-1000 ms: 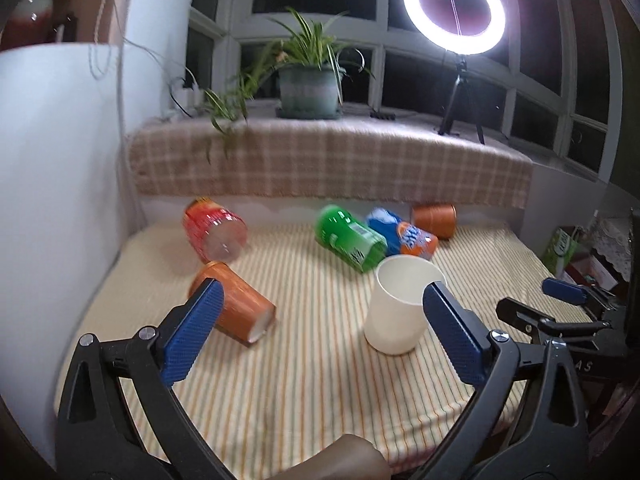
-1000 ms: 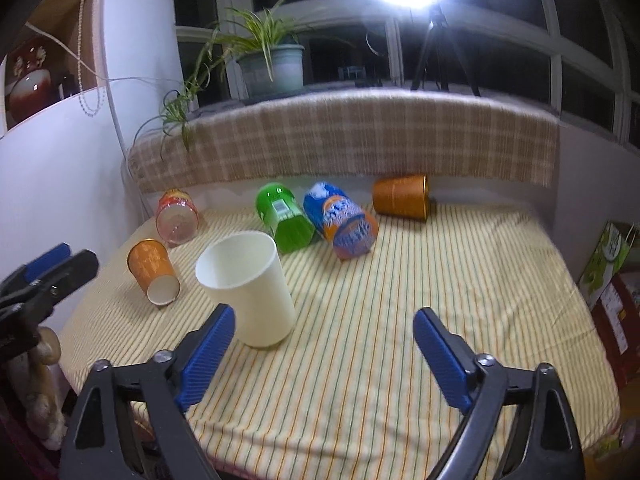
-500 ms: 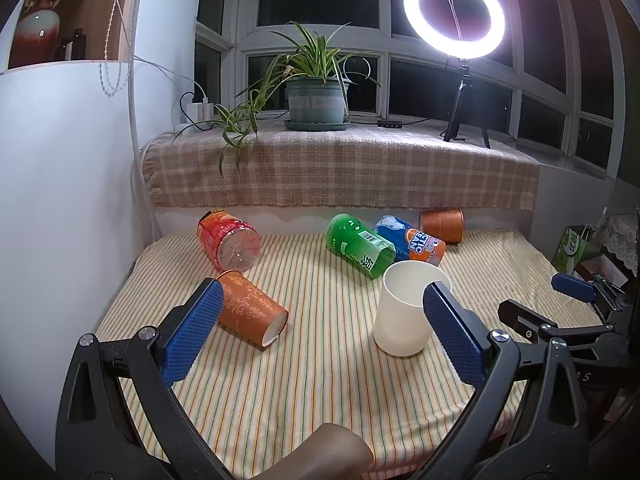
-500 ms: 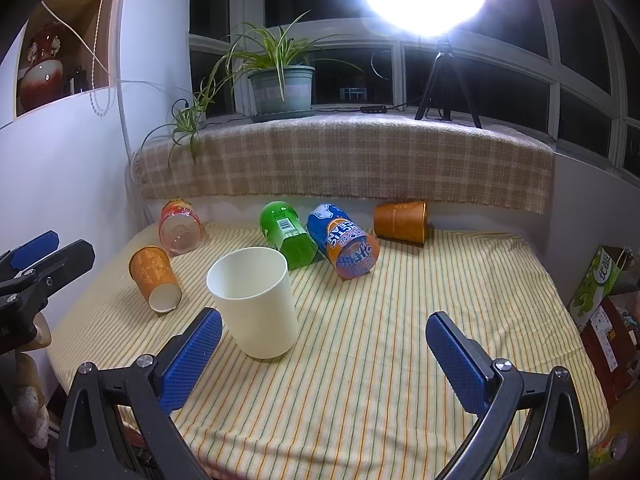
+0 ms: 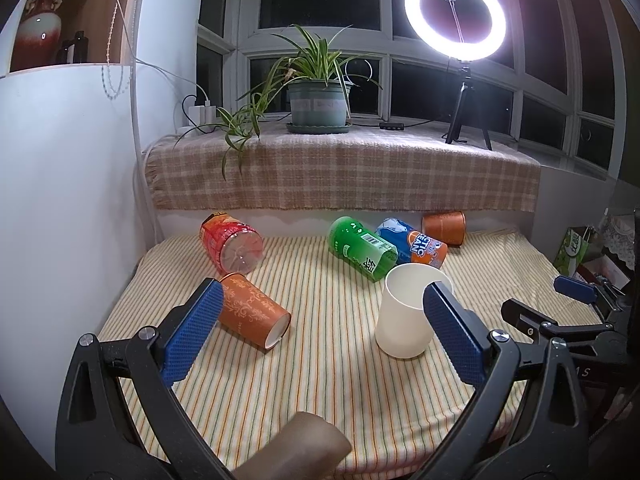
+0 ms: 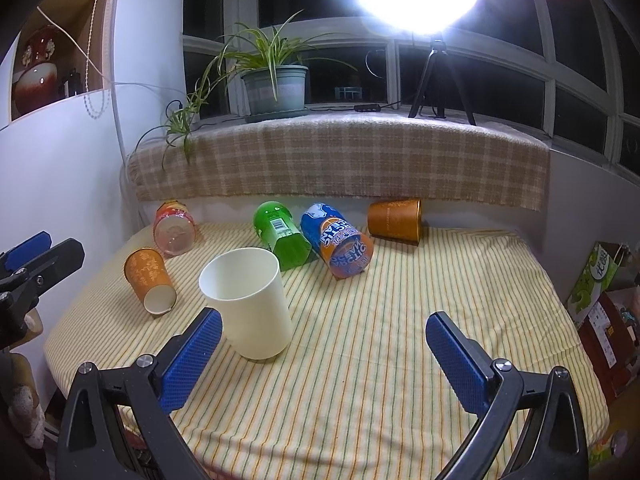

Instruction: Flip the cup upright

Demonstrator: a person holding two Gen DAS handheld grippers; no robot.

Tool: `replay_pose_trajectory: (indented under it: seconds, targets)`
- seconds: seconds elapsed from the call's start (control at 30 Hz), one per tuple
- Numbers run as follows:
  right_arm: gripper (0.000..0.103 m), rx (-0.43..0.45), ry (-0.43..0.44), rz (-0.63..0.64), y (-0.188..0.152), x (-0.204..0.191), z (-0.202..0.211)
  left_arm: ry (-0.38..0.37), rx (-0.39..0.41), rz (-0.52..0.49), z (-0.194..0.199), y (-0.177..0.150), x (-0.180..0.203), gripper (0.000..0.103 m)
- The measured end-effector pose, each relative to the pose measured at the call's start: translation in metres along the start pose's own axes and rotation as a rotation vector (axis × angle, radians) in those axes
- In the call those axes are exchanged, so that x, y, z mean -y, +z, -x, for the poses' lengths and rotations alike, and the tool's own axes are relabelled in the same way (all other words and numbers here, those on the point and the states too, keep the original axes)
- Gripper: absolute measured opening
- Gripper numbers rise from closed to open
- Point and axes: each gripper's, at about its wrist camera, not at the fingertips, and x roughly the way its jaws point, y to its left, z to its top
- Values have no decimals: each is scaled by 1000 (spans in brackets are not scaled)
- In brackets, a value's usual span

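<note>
The white cup [image 6: 252,300] stands upright, mouth up, on the striped tabletop [image 6: 380,320]. In the right wrist view it sits just ahead of the left jaw of the right gripper [image 6: 320,356], whose jaws are spread wide and hold nothing. In the left wrist view the same cup [image 5: 404,316] is partly hidden behind the right jaw of the left gripper [image 5: 320,336], whose jaws are also spread wide and empty.

Just beyond the left jaw of the left gripper lies an orange patterned paper cup [image 5: 256,310] on its side, its mouth turned toward the camera. Farther ahead of the jaws lie a red cup [image 5: 230,246], a green cup [image 5: 360,248] and a blue-and-orange cup [image 5: 412,242], all on their sides, the green and blue ones touching. Another orange cup [image 5: 444,226] lies at the far edge, near the plaid cloth [image 5: 340,176]. A potted spider plant [image 5: 318,96] and a lit ring light [image 5: 454,16] stand on the sill above.
</note>
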Motion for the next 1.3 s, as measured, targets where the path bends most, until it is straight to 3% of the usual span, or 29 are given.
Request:
replay_pose_trajectory:
  seconds: [1.3]
  targets:
    - [103,-28,-6,-15,0,4,-9,10,-14,14,-4,1,-16,102]
